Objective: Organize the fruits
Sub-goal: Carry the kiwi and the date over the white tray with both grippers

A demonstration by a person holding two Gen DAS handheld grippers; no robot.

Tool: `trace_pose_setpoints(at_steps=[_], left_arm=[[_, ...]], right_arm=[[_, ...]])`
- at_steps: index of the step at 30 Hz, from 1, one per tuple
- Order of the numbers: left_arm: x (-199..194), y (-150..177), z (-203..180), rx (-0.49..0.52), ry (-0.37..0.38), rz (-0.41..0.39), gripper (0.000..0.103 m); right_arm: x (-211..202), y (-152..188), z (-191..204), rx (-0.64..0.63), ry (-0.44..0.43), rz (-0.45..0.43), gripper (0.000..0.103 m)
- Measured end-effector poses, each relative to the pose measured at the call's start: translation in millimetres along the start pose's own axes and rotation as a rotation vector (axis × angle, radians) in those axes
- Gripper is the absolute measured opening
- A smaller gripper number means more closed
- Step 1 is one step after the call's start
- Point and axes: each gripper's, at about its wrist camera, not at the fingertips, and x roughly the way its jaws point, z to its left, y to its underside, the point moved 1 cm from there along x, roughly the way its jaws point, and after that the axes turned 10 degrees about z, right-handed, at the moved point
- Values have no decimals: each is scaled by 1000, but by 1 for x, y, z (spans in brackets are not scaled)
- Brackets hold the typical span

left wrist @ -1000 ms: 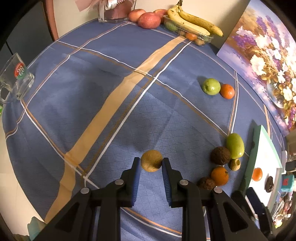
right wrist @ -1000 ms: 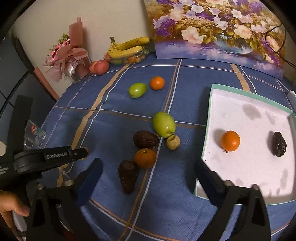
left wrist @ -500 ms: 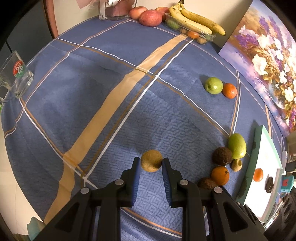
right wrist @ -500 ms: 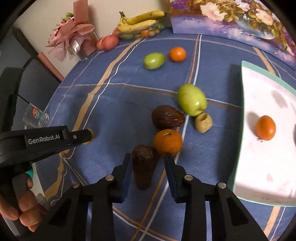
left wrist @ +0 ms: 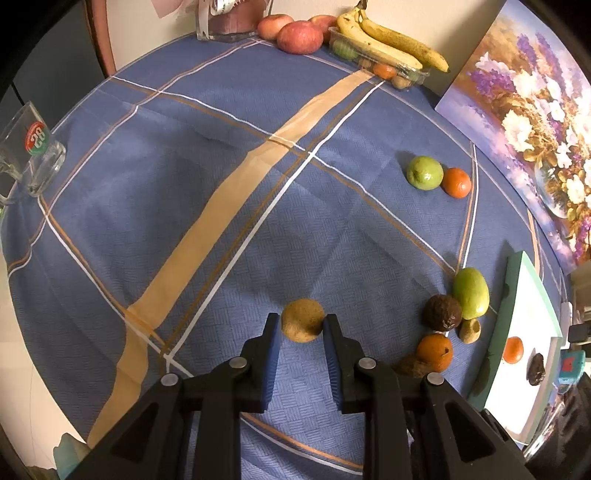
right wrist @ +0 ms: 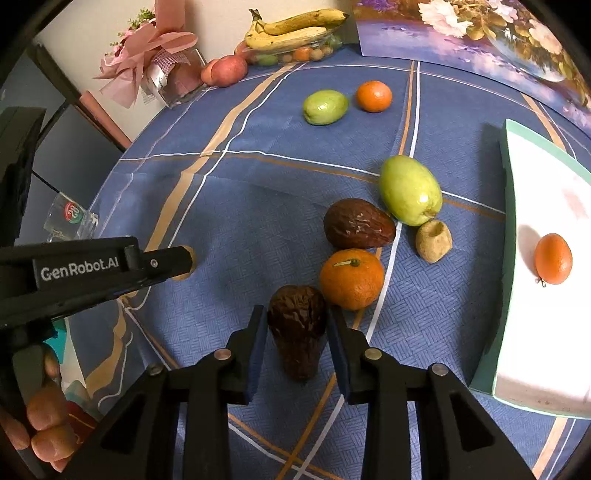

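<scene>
My left gripper [left wrist: 301,325] is shut on a round brown kiwi [left wrist: 303,319], held over the blue cloth; it also shows in the right wrist view [right wrist: 184,260]. My right gripper [right wrist: 297,325] is shut on a dark wrinkled avocado [right wrist: 297,325] beside an orange [right wrist: 351,277]. Another dark avocado [right wrist: 358,224], a green guava [right wrist: 410,195] and a small tan fruit [right wrist: 433,240] lie just beyond. A white tray with a green rim [right wrist: 506,236] at the right holds an orange [right wrist: 553,258]; the left wrist view shows a dark fruit [left wrist: 536,368] in it too.
A green fruit [right wrist: 325,107] and an orange [right wrist: 373,96] lie farther back. Bananas in a clear box [right wrist: 291,33], apples [right wrist: 229,70], a wrapped bouquet [right wrist: 159,66] and a flower painting [left wrist: 535,122] line the back. A glass mug [left wrist: 29,155] stands at the left edge.
My right gripper moved forward and left from its wide-open stance and closed on the dark avocado. My left gripper kept its hold on the kiwi and stayed about in place.
</scene>
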Motion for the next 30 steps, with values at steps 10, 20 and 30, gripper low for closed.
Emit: trace_pose_setpoints(at_steps=[10, 20, 30], left_arm=[[-14, 5, -16, 44, 6, -44, 25], [-21, 19, -60, 177, 5, -60, 25], [-21, 53, -135, 383, 33, -53, 25]], right_arm=[[-46, 4, -10, 29, 11, -104, 34], [-80, 9, -67, 182, 59, -146, 34], [-120, 33, -158, 425, 149, -194, 34]])
